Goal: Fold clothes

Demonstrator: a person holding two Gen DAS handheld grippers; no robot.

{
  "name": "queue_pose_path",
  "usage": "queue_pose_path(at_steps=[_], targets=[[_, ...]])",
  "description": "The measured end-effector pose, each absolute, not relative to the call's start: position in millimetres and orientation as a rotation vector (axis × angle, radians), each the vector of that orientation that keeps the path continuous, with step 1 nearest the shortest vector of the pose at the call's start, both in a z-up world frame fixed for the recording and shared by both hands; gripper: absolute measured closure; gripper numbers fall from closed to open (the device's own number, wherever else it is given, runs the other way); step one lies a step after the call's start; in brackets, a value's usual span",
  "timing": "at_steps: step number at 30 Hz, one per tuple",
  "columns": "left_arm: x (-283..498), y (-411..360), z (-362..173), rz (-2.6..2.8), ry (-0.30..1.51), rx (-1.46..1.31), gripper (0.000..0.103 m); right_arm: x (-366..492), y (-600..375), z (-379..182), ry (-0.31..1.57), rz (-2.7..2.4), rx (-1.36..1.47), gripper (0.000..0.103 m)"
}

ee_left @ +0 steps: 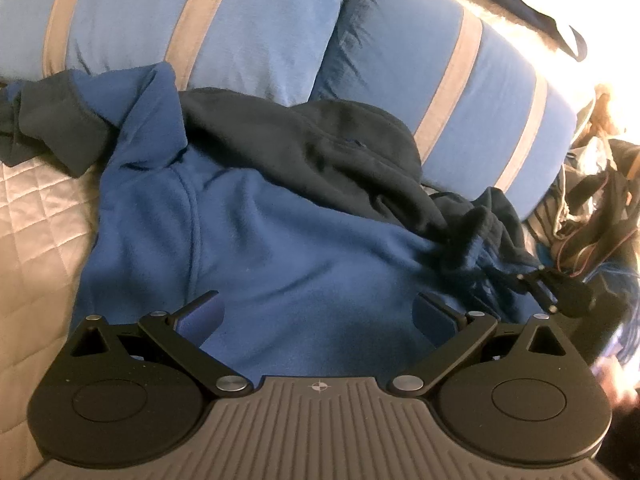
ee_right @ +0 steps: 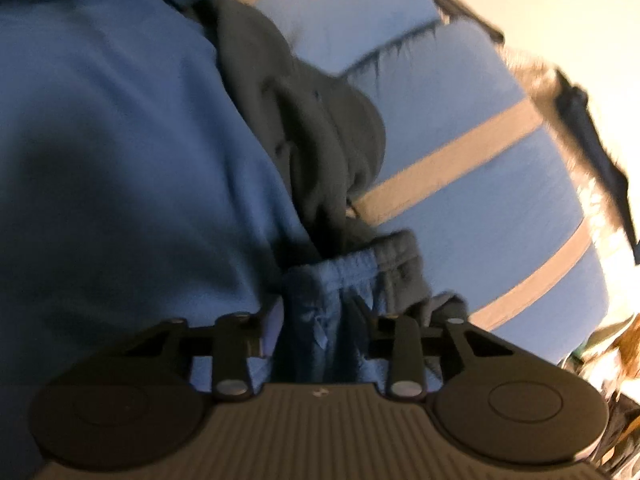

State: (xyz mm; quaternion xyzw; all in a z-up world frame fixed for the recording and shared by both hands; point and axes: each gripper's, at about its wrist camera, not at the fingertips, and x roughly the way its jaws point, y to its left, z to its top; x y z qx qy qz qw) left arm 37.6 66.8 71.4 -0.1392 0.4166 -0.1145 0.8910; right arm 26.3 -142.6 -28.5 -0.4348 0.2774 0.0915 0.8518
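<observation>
left gripper (ee_left: 318, 312): fingers spread wide, empty, low over blue fleece hoodie (ee_left: 260, 248). right gripper (ee_right: 320, 332): fingers closed partway on bunched cuff (ee_right: 340, 276) of the hoodie. dark navy hood (ee_left: 320, 144) rests against striped blue pillows (ee_left: 460, 92). beneath: quilted bedspread (ee_left: 36, 216).

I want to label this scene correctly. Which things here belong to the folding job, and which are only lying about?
For the job:
- blue fleece top
- its dark hood
- its cuff, held in the right claw
- left claw, open over the top

Lying about:
- striped pillows
- quilted bedcover
- tangled cables
</observation>
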Motion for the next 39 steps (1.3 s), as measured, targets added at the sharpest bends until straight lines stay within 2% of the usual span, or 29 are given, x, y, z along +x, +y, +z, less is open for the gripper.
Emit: queue_pose_path(at_steps=[3, 5, 9, 17, 20, 25, 29, 30, 31, 35, 39], targets=[[37.9, 68.3, 71.0, -0.244, 0.867, -0.296, 0.000, 36.5, -146.1, -33.3, 0.598, 0.173, -0.887, 0.057], [37.7, 68.3, 71.3, -0.254, 0.861, -0.297, 0.000, 40.1, -146.4, -36.9, 0.601, 0.166, -0.892, 0.088], [36.6, 68.7, 73.4, -0.277, 0.845, -0.308, 0.000, 20.5, -137.0, -26.2, 0.536, 0.228, -0.898, 0.093], [31.7, 72.4, 78.9, -0.319, 0.774, -0.359, 0.000, -38.9, -110.3, 9.0, 0.347, 0.408, -0.899, 0.093], [33.4, 72.6, 75.5, -0.316, 0.789, -0.353, 0.000, -54.5, -109.7, -2.1, 0.390, 0.536, -0.978, 0.094], [35.7, 77.4, 68.9, -0.299, 0.826, -0.360, 0.000, -79.9, -109.3, -21.8, 0.469, 0.756, -1.109, 0.093], [36.6, 79.7, 68.2, -0.294, 0.845, -0.370, 0.000, -82.6, -116.2, -21.4, 0.490, 0.775, -1.105, 0.093], [36.7, 79.8, 68.7, -0.298, 0.847, -0.374, 0.000, -81.7, -117.9, -18.8, 0.488, 0.772, -1.091, 0.089], [36.8, 79.9, 69.1, -0.301, 0.850, -0.376, 0.000, -80.8, -119.6, -16.2, 0.487, 0.769, -1.077, 0.073], [36.7, 79.5, 69.0, -0.308, 0.854, -0.373, 0.000, -77.9, -123.9, -7.6, 0.476, 0.755, -1.033, 0.059], [37.1, 78.4, 68.4, -0.316, 0.862, -0.375, 0.000, -73.2, -118.9, -11.1, 0.479, 0.755, -1.042, 0.053]])
